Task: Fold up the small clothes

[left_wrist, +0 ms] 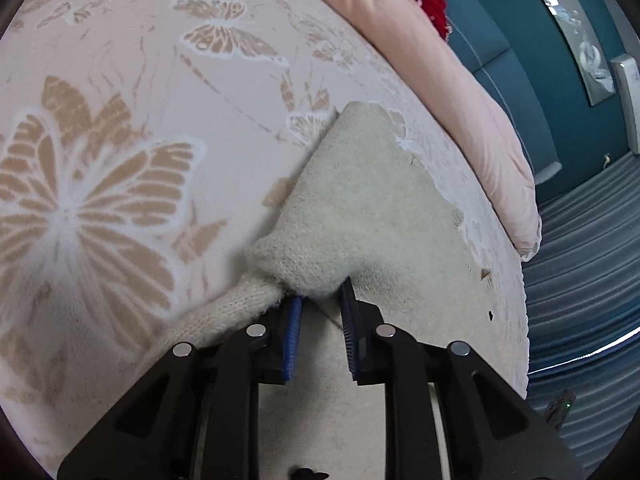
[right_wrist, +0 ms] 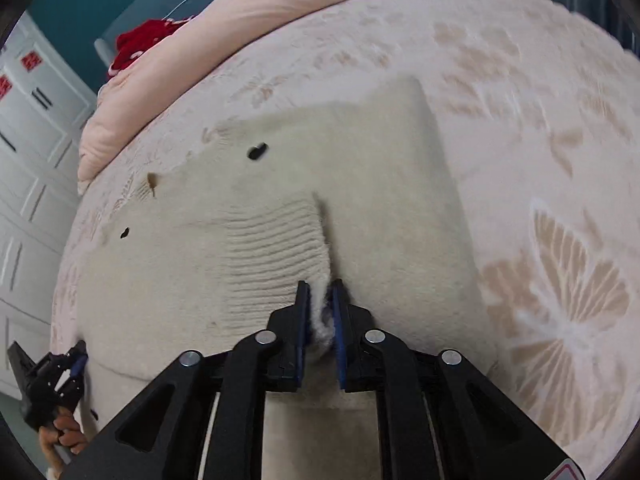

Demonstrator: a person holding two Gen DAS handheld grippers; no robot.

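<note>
A: Where's the sweater?

B: Flat on the bed, on the butterfly blanket. It's cream knit, with small dark buttons near one edge and one side folded over.

A: And the right gripper?

B: Nearly pressed together, pinching the ribbed cuff of a sleeve over the sweater's body. Fuzzy knit bulges between the blue pads.

A: The left gripper?

B: Its jaws are narrow, nipping a bunched fold of knit at the tips; a sleeve trails off to the left.

A: Anything around?

B: A pink duvet along the far edge, something red behind it, teal wall, white cupboard doors.
</note>
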